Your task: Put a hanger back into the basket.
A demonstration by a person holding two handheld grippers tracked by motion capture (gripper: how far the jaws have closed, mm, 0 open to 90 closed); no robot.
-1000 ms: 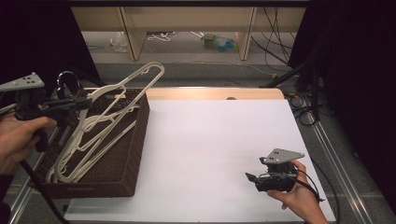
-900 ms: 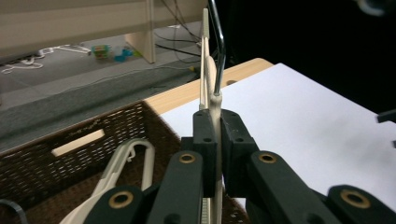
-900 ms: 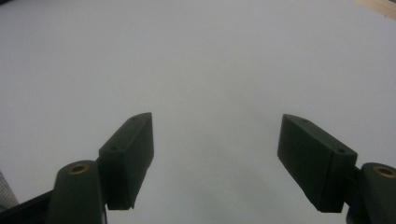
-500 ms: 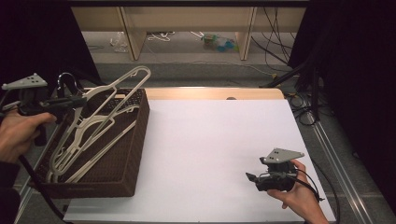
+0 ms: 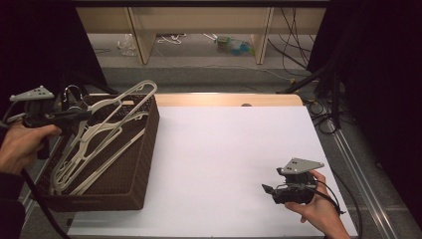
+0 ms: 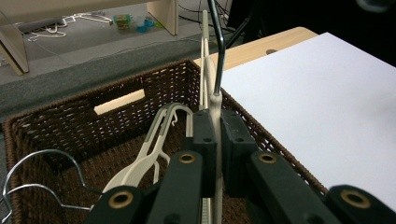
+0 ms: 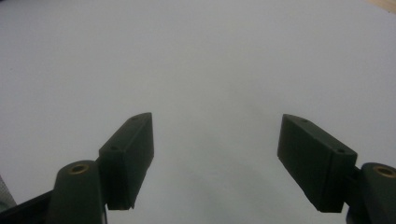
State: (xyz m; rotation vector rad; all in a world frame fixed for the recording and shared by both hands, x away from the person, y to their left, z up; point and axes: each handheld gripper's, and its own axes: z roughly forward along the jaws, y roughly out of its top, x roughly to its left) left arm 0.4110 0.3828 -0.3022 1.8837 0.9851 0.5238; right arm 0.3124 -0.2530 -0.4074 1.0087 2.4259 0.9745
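A brown wicker basket (image 5: 144, 164) (image 6: 65, 123) stands at the table's left and holds several cream plastic hangers (image 5: 94, 149). My left gripper (image 5: 84, 115) (image 6: 216, 133) is above the basket, shut on the neck of one cream hanger (image 5: 127, 98) (image 6: 215, 114) whose metal hook (image 6: 217, 42) rises just past the jaws. That hanger leans over the basket's far rim. My right gripper (image 5: 265, 189) (image 7: 217, 158) rests low at the table's front right, open, with bare white tabletop between its jaws.
The white table top (image 5: 234, 149) spreads to the right of the basket, with a wooden strip (image 5: 224, 99) at its far edge. Metal hooks (image 6: 28, 177) of other hangers lie in the basket's left part. Cables (image 5: 328, 104) trail off the table's right side.
My left gripper has moved left and down with the hanger, bringing it lower over the basket. The right gripper has stayed where it was.
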